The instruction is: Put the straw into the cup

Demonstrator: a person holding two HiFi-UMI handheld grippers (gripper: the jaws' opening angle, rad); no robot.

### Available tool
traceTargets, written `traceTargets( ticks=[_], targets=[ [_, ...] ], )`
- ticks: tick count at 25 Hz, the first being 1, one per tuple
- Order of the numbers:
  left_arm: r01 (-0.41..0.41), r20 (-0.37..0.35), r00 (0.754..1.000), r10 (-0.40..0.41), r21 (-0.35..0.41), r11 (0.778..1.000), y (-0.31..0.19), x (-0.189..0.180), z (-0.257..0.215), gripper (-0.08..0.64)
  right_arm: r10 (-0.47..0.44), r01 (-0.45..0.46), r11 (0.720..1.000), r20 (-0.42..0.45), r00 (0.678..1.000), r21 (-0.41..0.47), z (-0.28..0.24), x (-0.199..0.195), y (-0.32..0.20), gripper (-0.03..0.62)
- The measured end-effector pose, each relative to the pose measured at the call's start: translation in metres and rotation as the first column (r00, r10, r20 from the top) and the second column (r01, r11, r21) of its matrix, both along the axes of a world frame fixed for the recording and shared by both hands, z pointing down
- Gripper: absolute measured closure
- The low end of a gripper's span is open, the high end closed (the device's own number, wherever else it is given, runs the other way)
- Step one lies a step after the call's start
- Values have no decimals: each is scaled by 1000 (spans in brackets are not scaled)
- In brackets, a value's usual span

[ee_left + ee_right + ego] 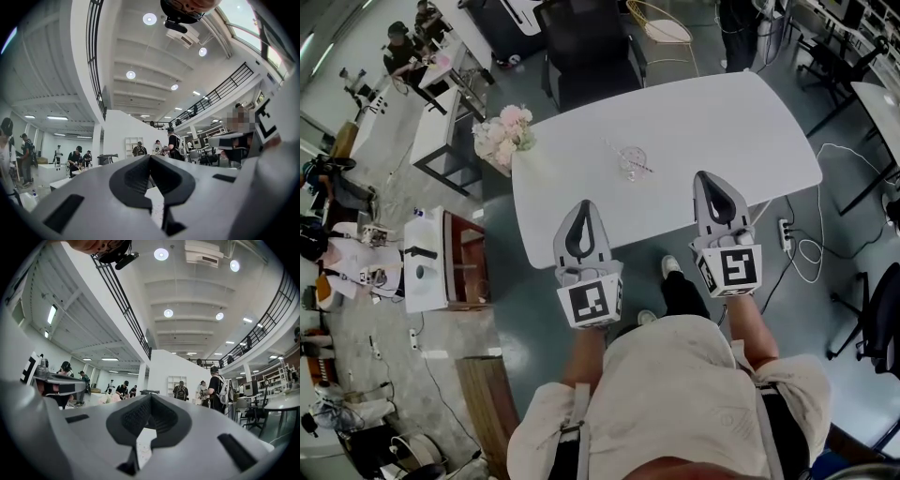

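Claws: left gripper [584,208] and right gripper [711,178] both closed, empty, low centre of frame. Cup [632,163] mid-table [722,122]; straw [614,149] crosses it. We cannot tell whether it sits inside or alongside, so this fits pickup pending or straw seated.

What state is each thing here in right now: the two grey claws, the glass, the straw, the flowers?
Grey left gripper: shut, empty.
Grey right gripper: shut, empty.
Clear glass cup: on the white table, untouched.
Thin straw: at the cup; too small to tell whether inside.
Pink flower bunch: at the table's left corner.
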State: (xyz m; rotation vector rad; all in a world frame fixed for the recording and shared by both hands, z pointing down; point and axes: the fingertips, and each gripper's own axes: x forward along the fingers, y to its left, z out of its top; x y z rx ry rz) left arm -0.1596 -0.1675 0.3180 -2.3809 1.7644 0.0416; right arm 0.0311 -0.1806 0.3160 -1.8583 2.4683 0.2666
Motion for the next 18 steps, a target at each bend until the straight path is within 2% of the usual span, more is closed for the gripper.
traceTargets(
  ticks=[18],
  targets=[
    [7,-11,1000,-7,0,1000,-14,-12,5,555,21,-21,1000,-18,1000,-5,1,-4,-13,591]
  ],
)
